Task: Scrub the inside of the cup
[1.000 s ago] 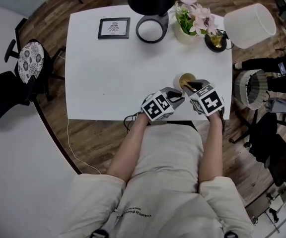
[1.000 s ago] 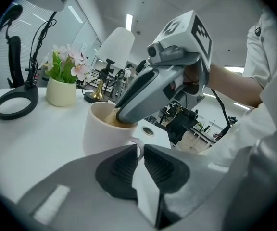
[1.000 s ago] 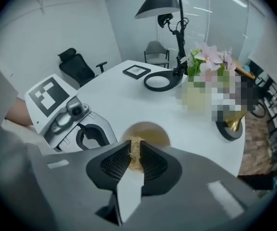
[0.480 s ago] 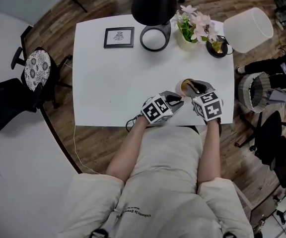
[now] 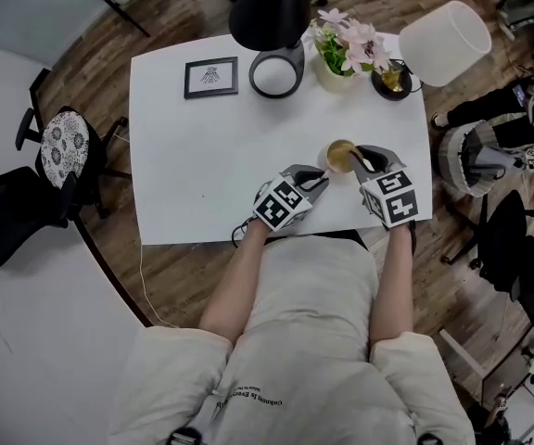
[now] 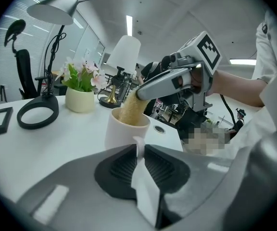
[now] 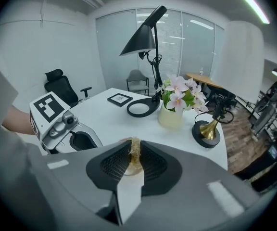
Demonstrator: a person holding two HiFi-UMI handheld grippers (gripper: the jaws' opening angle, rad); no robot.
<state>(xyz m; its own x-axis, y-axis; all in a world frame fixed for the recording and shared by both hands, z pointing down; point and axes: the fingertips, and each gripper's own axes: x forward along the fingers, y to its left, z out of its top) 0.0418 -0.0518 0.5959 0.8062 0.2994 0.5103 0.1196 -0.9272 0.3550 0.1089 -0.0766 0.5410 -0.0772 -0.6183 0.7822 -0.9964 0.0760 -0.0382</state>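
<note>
Over by the front right edge of the table (image 5: 202,146), looking down from the head view, not much is changing compared to a second ago. The cup (image 5: 341,155) is sitting in the same spot, and both my grippers are staying right on it. It's mostly the camera swinging around. So I'm guessing I'm mid-scrub, not starting or finishing.

Left gripper view: my left gripper (image 6: 139,150) is pinching the cup's handle (image 6: 139,143), jaws nearly closed on that thin white loop, keeping the cup upright on the table. You can see the tan scrubber (image 6: 131,110) poking down into the cup's mouth.

Right gripper view: my right gripper (image 7: 134,158) is squeezing the top of that fibrous scrubber, jaws close together with just the pad between them. The lower end is going down inside the cup, though how deep I can't tell.
</note>
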